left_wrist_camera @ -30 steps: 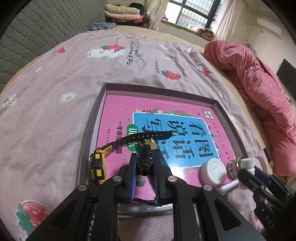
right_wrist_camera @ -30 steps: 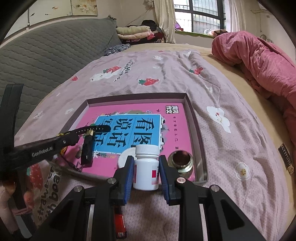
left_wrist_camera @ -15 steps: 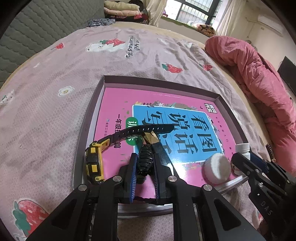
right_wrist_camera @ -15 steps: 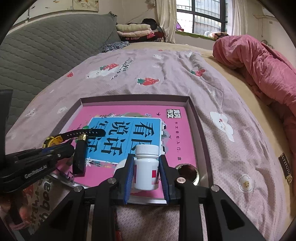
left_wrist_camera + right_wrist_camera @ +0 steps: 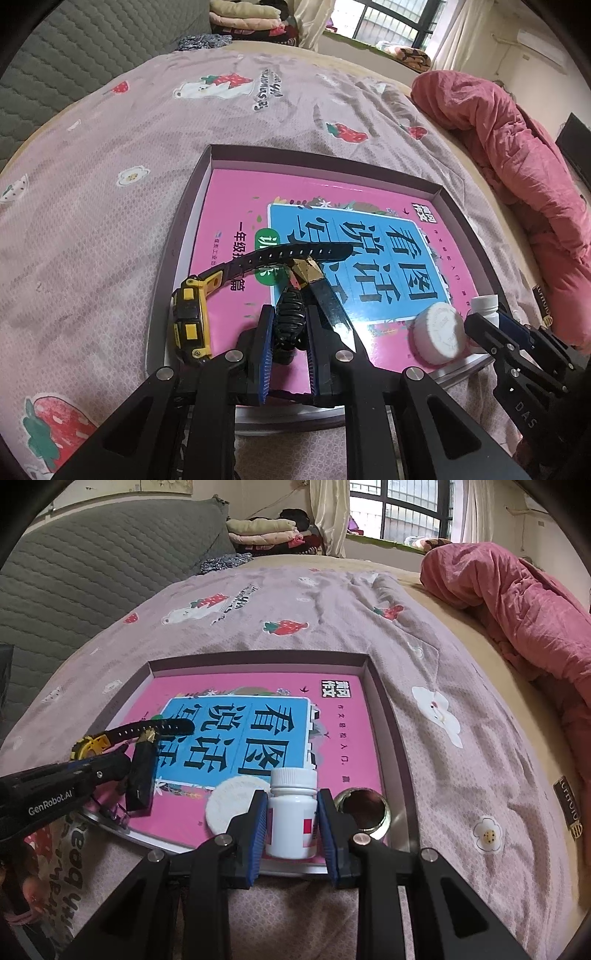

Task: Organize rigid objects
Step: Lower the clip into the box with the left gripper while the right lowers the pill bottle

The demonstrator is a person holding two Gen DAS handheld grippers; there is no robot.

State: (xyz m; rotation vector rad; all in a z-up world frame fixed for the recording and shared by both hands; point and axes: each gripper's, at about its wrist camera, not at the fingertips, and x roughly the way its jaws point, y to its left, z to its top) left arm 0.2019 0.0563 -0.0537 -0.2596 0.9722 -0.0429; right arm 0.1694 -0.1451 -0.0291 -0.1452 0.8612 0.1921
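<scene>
A shallow purple tray lies on the bed with a pink and blue book in it. My left gripper is shut on the black ribbed handle of a knife-like tool with a gold collar and dark sheath, low over the tray's near left. A yellow-black watch lies beside it. My right gripper is shut on a white pill bottle at the tray's near edge. A white round lid and a metal cup flank it.
The pink strawberry-print bedspread surrounds the tray. A rumpled red quilt lies along the right side. A grey quilted headboard is at the left, and folded clothes are stacked at the far end by the window.
The right gripper has carried the pill bottle forward over the tray's near edge, between the lid and the metal cup. The left gripper has eased forward and down with the black tool.
</scene>
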